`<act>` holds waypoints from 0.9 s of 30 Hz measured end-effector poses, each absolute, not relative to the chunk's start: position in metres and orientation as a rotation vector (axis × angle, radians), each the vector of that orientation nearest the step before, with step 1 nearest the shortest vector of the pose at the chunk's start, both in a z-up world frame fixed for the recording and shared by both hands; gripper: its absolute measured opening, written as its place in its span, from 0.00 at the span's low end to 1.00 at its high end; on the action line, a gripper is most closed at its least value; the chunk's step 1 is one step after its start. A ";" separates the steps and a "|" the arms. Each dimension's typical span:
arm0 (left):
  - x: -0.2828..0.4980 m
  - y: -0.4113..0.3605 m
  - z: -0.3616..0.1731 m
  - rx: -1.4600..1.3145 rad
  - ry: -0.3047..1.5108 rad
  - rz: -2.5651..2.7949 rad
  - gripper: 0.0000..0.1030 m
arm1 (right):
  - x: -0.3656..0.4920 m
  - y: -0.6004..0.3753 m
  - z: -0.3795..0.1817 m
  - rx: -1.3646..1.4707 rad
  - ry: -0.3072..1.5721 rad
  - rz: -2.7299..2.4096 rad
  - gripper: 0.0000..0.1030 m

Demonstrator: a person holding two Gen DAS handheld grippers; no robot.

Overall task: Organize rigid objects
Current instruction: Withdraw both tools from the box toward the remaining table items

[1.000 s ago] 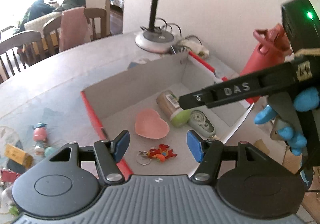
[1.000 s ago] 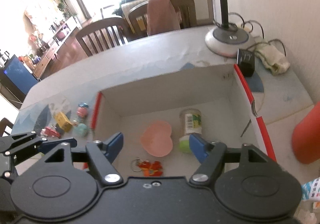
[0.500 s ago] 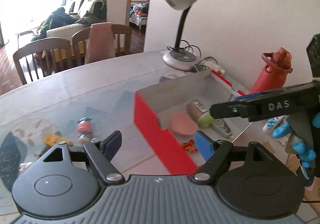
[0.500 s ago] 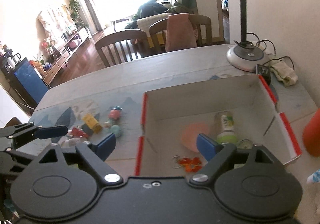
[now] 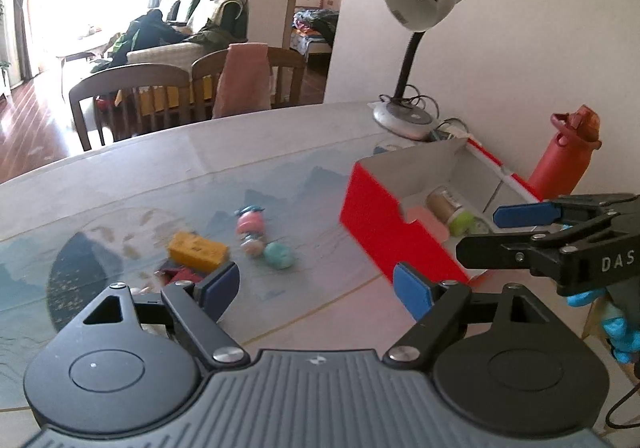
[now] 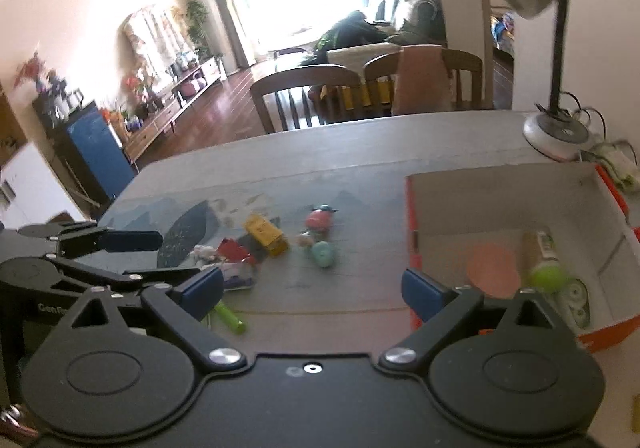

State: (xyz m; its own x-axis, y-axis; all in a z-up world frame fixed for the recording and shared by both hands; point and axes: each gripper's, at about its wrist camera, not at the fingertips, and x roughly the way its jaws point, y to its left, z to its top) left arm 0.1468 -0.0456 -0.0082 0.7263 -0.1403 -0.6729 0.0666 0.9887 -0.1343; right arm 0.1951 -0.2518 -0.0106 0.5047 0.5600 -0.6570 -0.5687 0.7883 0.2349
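Observation:
A red box with a white inside (image 5: 384,224) (image 6: 412,232) stands on the table at the right. In it lie a pink heart dish (image 6: 494,268), a green-capped bottle (image 6: 542,258) (image 5: 450,210) and a white tape dispenser (image 6: 578,302). Loose toys lie left of the box: a yellow block (image 5: 198,248) (image 6: 266,234), a pink figure (image 5: 250,226) (image 6: 318,220), a teal ball (image 5: 278,255) (image 6: 323,254), a red piece (image 6: 234,250) and a green stick (image 6: 230,318). My left gripper (image 5: 316,286) is open and empty above the toys. My right gripper (image 6: 312,284) is open and empty near the box's left wall.
A desk lamp (image 5: 416,8) (image 6: 554,128) with cables stands behind the box by the wall. A red water bottle (image 5: 568,156) stands right of the box. Wooden chairs (image 5: 132,100) line the table's far edge.
Both grippers have pulled back and swung left, away from above the box. The loose toys have come toward the middle of both views and the box has shifted right.

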 end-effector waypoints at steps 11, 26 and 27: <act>0.121 0.008 -0.029 -0.157 0.728 -0.078 0.98 | 0.191 -0.198 -0.027 -0.070 0.803 0.682 0.93; 0.152 0.046 -0.089 -0.233 0.794 0.098 0.99 | 0.225 -0.149 -0.083 -0.247 0.806 0.712 0.90; 0.155 0.047 -0.092 -0.234 0.799 0.107 0.99 | 0.230 -0.148 -0.087 -0.246 0.811 0.712 0.89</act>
State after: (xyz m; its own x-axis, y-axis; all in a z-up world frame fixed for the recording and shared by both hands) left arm 0.1554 0.0466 -0.0925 0.6937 0.0070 -0.7203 -0.1834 0.9687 -0.1672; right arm 0.2301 -0.1483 -0.0867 0.4746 0.4852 -0.7344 -0.6653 0.7440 0.0616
